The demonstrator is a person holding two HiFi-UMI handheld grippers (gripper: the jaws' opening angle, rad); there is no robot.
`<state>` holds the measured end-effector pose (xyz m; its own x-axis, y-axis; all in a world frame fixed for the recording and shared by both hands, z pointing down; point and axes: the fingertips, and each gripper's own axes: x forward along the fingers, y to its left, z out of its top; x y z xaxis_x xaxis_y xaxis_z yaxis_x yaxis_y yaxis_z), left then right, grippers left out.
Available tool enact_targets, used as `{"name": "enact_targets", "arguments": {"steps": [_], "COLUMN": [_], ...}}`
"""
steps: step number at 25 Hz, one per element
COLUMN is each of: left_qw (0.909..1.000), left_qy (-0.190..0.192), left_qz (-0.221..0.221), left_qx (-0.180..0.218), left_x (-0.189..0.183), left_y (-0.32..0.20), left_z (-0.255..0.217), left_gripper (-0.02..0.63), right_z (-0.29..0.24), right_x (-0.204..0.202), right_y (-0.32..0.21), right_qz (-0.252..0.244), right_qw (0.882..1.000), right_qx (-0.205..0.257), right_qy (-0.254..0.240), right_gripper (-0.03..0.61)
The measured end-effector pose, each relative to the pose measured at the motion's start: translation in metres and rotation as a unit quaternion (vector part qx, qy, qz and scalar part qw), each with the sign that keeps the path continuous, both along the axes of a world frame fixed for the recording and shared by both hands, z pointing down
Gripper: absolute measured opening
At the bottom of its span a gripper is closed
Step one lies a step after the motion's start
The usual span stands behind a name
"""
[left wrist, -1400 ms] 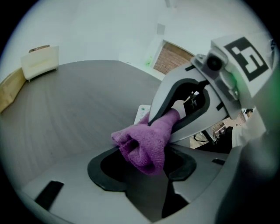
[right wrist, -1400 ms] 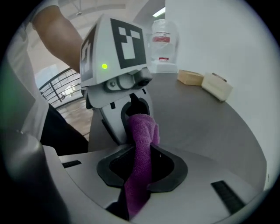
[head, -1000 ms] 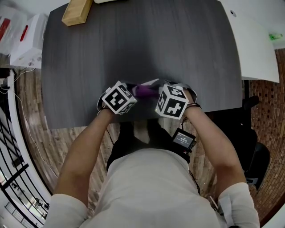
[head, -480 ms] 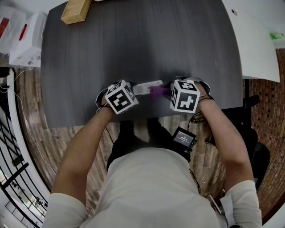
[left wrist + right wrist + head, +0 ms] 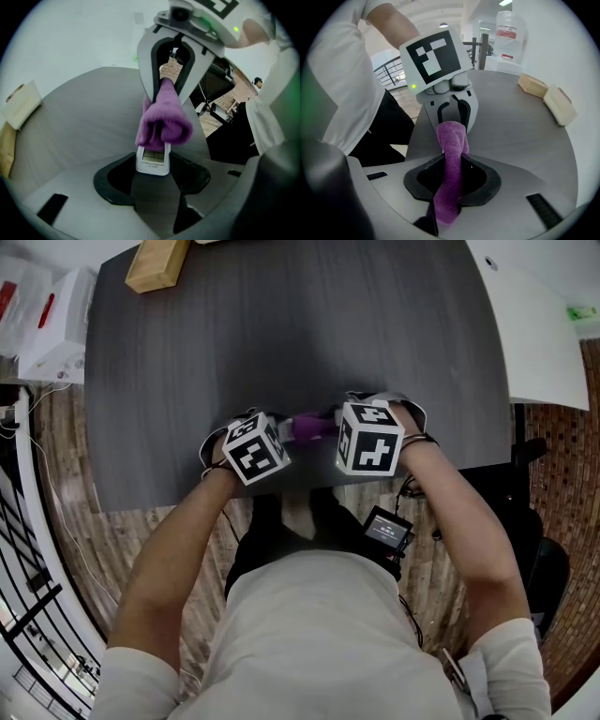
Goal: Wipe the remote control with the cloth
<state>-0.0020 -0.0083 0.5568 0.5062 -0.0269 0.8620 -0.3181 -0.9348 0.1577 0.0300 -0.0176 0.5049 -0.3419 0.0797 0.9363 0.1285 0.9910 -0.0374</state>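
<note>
At the near edge of the dark table (image 5: 281, 334), both claws meet over a white remote control (image 5: 153, 160) and a purple cloth (image 5: 164, 119). The left claw (image 5: 153, 174) stands about half open, its two pads closed on the sides of the remote control's near end, so that the printed label faces the camera. The right claw (image 5: 451, 183) is almost fully closed and pinches one end of the cloth, which runs as a narrow strip from between its pads out to the remote control. In the left gripper view the cloth's other end sits bunched over the far part of the remote control, hiding it from the label onward (only the near end shows). In the head view the cloth shows as a small purple patch between the two marker cubes, held over the table's front edge. A wooden block (image 5: 161, 263) lies at the table's far left corner, well apart from both claws, and a white box (image 5: 61, 324) stands beside the table on the left.
</note>
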Motion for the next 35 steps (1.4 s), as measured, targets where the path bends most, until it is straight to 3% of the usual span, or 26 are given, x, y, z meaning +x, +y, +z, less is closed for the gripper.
{"name": "enact_targets", "arguments": {"steps": [4,11,19,27,35], "left_qw": [1.0,0.9999,0.9999,0.9999,0.9998], "left_qy": [0.002,0.009,0.007,0.007,0.004], "left_qz": [0.002,-0.006,-0.008,-0.01,-0.012], "left_qx": [0.0,-0.003,-0.007,-0.01,-0.012], "left_x": [0.0,-0.001,-0.003,-0.001,-0.002], "left_y": [0.001,-0.001,-0.003,-0.002,-0.003], "left_z": [0.0,0.0,0.001,0.001,0.001], "left_gripper": [0.219,0.219,0.219,0.219,0.219], "right_z": [0.024,0.024,0.024,0.021,0.012], "right_x": [-0.019,0.004,0.031,0.076,-0.008], "right_y": [0.008,0.002,-0.003,-0.022,-0.03], "right_qz": [0.007,0.071,0.099,0.095,0.091], "right_qw": [1.0,0.995,0.994,0.995,0.995], "right_qx": [-0.024,-0.052,-0.04,0.013,0.03], "right_qy": [-0.006,-0.035,-0.029,0.039,-0.026], "right_gripper": [0.086,0.086,0.084,0.086,0.086]}}
